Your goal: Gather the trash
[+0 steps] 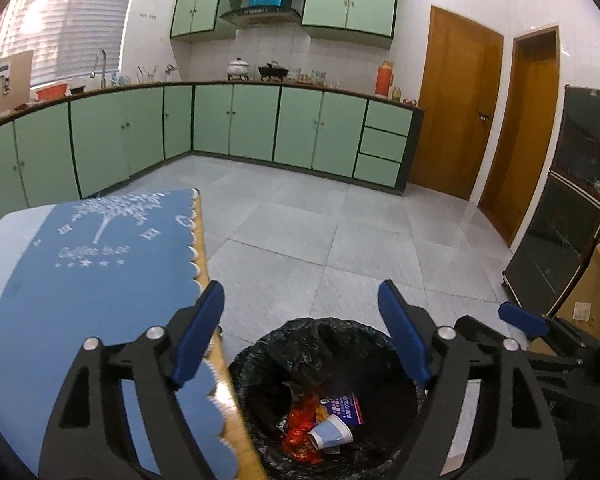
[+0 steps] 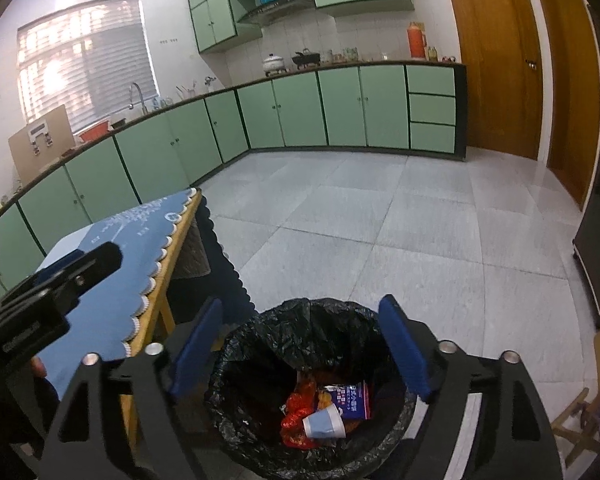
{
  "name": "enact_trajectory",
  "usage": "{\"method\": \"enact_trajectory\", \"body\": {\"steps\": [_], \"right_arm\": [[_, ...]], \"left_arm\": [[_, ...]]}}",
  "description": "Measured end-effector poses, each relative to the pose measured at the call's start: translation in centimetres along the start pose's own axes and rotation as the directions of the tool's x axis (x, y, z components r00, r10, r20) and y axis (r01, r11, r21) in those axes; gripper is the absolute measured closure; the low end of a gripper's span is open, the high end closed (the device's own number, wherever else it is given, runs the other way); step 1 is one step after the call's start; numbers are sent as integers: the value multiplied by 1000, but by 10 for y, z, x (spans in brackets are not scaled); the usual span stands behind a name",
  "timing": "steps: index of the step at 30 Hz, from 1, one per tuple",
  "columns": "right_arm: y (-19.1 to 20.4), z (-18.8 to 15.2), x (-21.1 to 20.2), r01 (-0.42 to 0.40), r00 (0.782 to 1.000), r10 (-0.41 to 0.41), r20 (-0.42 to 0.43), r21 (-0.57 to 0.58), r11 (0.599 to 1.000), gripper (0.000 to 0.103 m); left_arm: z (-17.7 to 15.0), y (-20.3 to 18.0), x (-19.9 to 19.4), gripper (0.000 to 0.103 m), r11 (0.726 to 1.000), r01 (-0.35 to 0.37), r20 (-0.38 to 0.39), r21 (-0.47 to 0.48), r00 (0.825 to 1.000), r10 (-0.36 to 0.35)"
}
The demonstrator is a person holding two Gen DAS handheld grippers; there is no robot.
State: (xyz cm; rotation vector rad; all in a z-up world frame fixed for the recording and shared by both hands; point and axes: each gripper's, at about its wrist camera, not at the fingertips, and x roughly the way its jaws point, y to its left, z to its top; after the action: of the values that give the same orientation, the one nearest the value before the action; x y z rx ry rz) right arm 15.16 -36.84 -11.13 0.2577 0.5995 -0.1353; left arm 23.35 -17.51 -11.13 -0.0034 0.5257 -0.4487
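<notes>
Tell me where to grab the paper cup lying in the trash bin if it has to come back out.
Grip the paper cup across its blue side wall, near the middle, coming straight down from above through the bin's open top. It lies on its side on the red wrapper, its mouth towards the camera, so the rounded wall faces up; pinching the rim would probably crush it.

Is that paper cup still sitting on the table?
No, the paper cup lies on its side inside the black-lined trash bin, among red wrappers.
</notes>
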Motion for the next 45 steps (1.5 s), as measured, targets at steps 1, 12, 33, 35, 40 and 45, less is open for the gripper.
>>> {"method": "enact_trajectory", "body": {"steps": [1, 12, 33, 35, 40, 45], "right_arm": [[1, 0, -3, -2, 1000, 2, 3, -2, 1000, 18], [29, 4, -36, -77, 996, 77, 39, -21, 997, 6], [68, -18, -85, -181, 980, 188, 64, -107, 978, 6], [72, -20, -89, -187, 978, 195, 72, -114, 976, 6], [76, -22, -99, -199, 974, 210, 86, -121, 973, 6], [81, -23, -108, -211, 969, 225, 103, -132, 969, 6]], "left_arm": [[0, 3, -4, 21, 1000, -3, 5, 2, 1000, 3], [-12, 29, -65, 12, 995, -95, 56, -31, 994, 97], [-36, 42, -142, 10, 985, -170, 119, -41, 978, 174], [-36, 43, -146, 10, 983, -177, 123, -43, 976, 181], [-37, 44, -157, 10, 981, -188, 140, -52, 971, 194], [-39, 44, -168, 10, 979, -197, 160, -59, 966, 204]]}}
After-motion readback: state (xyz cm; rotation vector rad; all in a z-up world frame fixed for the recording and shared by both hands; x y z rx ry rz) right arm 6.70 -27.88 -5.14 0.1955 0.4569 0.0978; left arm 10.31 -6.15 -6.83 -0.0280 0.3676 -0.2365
